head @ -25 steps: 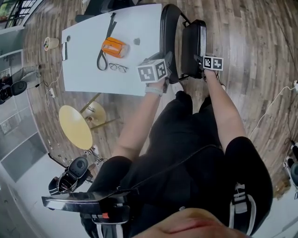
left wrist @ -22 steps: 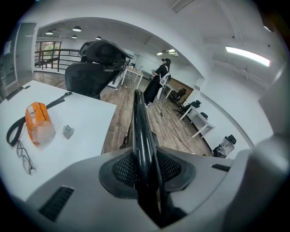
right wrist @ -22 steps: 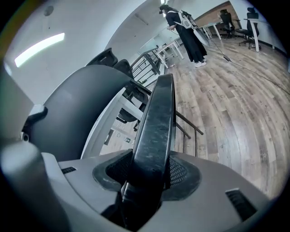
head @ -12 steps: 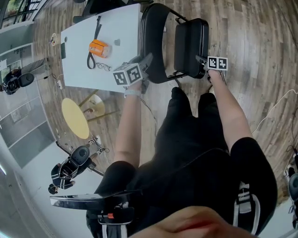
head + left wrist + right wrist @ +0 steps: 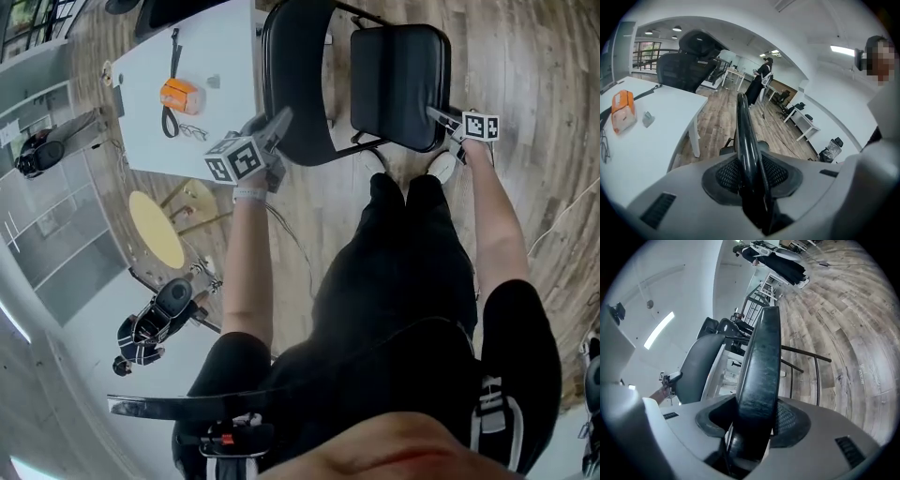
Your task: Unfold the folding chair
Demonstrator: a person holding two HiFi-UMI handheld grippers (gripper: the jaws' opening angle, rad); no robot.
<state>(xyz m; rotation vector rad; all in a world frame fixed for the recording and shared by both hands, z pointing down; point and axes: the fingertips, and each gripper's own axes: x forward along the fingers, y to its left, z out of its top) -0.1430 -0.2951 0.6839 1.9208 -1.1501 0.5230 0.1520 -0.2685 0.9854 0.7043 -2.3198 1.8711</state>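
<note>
Black folding chair (image 5: pixel 296 89), seat (image 5: pixel 398 80) within right gripper (image 5: pixel 442 118)

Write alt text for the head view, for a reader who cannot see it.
Seen from above, a person in black clothes holds a black folding chair on a wooden floor: the left gripper clamps its curved backrest, the right gripper its padded seat. A white table stands at the left.
</note>
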